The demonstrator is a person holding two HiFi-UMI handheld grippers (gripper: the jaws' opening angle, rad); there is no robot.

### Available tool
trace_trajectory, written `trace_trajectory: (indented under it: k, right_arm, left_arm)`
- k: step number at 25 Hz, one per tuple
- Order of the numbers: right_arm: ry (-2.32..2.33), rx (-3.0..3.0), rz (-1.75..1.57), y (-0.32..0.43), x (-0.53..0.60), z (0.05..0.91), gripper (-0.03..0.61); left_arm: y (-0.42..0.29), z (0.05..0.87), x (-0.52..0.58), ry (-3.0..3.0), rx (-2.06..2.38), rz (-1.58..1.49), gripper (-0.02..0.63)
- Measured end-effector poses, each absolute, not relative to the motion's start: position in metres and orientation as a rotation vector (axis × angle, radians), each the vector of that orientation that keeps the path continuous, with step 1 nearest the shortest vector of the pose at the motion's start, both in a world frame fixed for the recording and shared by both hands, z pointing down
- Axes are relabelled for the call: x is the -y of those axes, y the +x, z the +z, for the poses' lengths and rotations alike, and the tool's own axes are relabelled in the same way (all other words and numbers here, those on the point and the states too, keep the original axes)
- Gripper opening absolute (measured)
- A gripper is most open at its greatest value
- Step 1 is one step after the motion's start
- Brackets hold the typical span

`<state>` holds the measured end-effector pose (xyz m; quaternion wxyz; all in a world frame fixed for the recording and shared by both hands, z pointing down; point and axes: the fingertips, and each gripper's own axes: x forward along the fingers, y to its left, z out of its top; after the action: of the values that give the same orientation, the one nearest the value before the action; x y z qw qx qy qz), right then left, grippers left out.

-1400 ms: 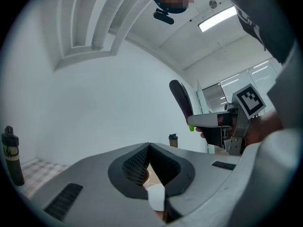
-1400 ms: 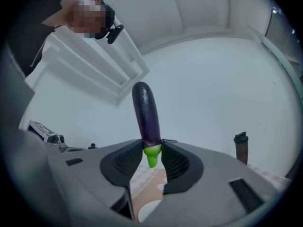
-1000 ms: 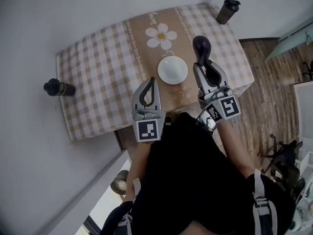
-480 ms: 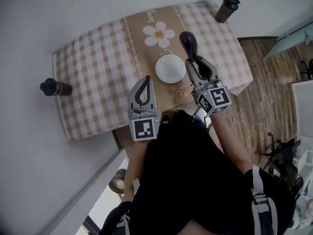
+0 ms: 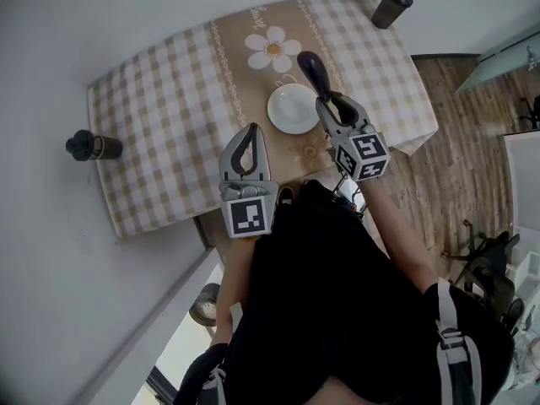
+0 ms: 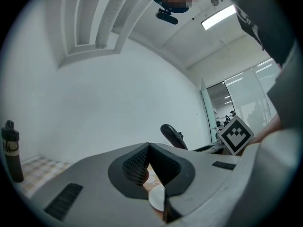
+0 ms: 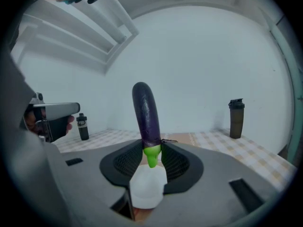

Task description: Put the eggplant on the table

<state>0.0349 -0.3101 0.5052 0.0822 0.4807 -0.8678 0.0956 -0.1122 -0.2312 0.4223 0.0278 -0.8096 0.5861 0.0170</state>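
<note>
**Table** (image 5: 160, 133): covered with a beige-and-white checked cloth with a tan runner down the middle. A white daisy print (image 5: 272, 47) sits toward the far edge.

**Eggplant** (image 5: 310, 70) (image 7: 146, 115): dark purple with a bright green stem. It is held by the stem end and stands up out of the jaws in the right gripper view. From the head view it hangs over the runner, just beside the right rim of the plate and between the plate and the daisy. Whether its tip touches the cloth cannot be told.

**Right gripper** (image 5: 331, 104) (image 7: 151, 150): jaws closed on the eggplant's stem end, pads pressed to both sides. It reaches in from the near edge.

**Left gripper** (image 5: 251, 132) (image 6: 149, 148): jaw tips meet with nothing between them. It is at the near edge, left of the plate and well apart from the eggplant.

**Plate** (image 5: 294, 108): white, round and empty, on the runner near the middle of the table.

**Dark bottle** (image 5: 391, 5): lidded, at the far right corner.

**Second dark bottle** (image 5: 91, 146): at the left edge.

**Person** (image 5: 337, 294): in black, standing at the near edge.
</note>
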Motion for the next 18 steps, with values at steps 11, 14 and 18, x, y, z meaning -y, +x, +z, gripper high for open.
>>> trace_trajectory:
  k: [11,14,18]
  right_arm:
    - [1.370,2.478,0.418,0.033,0.313,0.563,0.133]
    - [1.341,2.451,0.465,0.031,0.311,0.578,0.133]
    - [1.317,2.424,0.490,0.029,0.309,0.593,0.132]
  left_arm:
    - [-0.116,0.425,0.229,-2.479,-1.833,0.040,-0.008]
    - [-0.119,0.425,0.228,-2.473,-1.844,0.039,-0.008]
    - [-0.123,0.426,0.227,-2.461,-1.855,0.030,-0.008]
